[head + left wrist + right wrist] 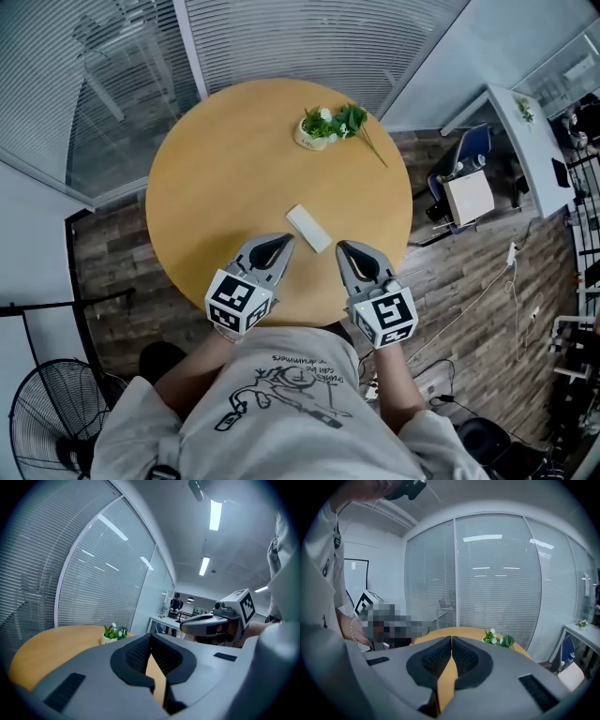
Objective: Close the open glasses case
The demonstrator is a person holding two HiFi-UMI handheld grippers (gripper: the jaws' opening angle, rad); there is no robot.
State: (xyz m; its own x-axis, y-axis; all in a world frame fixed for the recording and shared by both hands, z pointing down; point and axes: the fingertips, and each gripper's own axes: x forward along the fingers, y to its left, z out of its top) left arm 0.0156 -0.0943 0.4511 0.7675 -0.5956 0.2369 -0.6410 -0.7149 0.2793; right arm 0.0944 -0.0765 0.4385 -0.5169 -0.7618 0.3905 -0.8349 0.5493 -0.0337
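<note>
The fingers [136, 656] of the left gripper [150, 640] are pressed together at the tips with nothing between them. The fingers [467, 658] of the right gripper [452, 641] are closed the same way and also empty. Both hang over the near edge of the round desk [216, 178]. The white glasses case [308, 228] lies flat just ahead of the tips, between the two pairs, touching neither. Whether its lid is up cannot be told. Well beyond it stands a small potted plant [326, 126].

table [225, 178]: smooth matt wood | glasses case [308, 228]: smooth, matt
</note>
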